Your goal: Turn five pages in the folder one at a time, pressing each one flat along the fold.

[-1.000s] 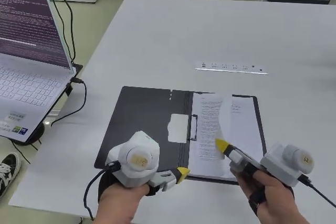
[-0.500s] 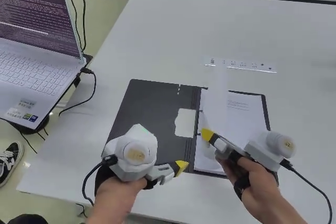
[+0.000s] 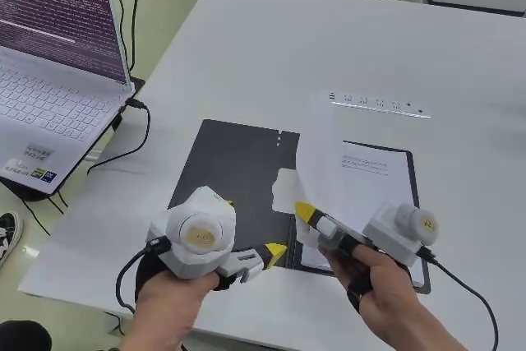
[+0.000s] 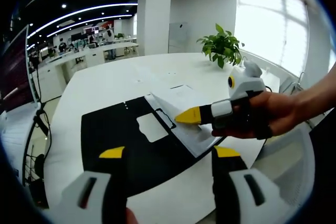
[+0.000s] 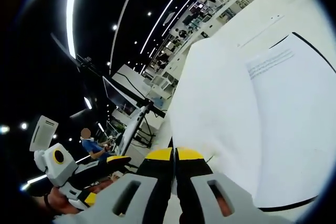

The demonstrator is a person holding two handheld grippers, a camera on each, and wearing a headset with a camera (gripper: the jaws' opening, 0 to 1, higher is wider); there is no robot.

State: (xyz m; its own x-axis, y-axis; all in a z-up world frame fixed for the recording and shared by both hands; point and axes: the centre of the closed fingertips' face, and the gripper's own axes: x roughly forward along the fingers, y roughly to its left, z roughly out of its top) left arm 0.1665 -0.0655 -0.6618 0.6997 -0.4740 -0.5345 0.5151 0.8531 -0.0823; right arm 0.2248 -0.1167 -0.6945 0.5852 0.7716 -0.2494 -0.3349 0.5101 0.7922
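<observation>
One thin page (image 3: 319, 150) stands up in the air above the open black folder (image 3: 234, 166). The folder lies flat on the white table (image 3: 246, 47). The right gripper (image 3: 306, 213) has its two yellow tips squeezed tight on the bottom edge of this page, close to the middle fold. The page curves upward from there. The other pages (image 3: 386, 178) lie flat on the right half of the folder.

The left gripper (image 4: 169, 153) has its tips wide apart and holds nothing. It hangs just over the near edge of the folder's bare left half.

I think paper like this is very light and floppy. It bends easily, and it can crease or tear if it is pulled hard. It is smooth too, so it could slip out of the tips. The edge is a good place to hold it, and a soft pull is best. The folder looks stiffer and heavier, so it will likely not slide. To press the page flat, I think the free gripper should rub softly along the fold, not poke.
</observation>
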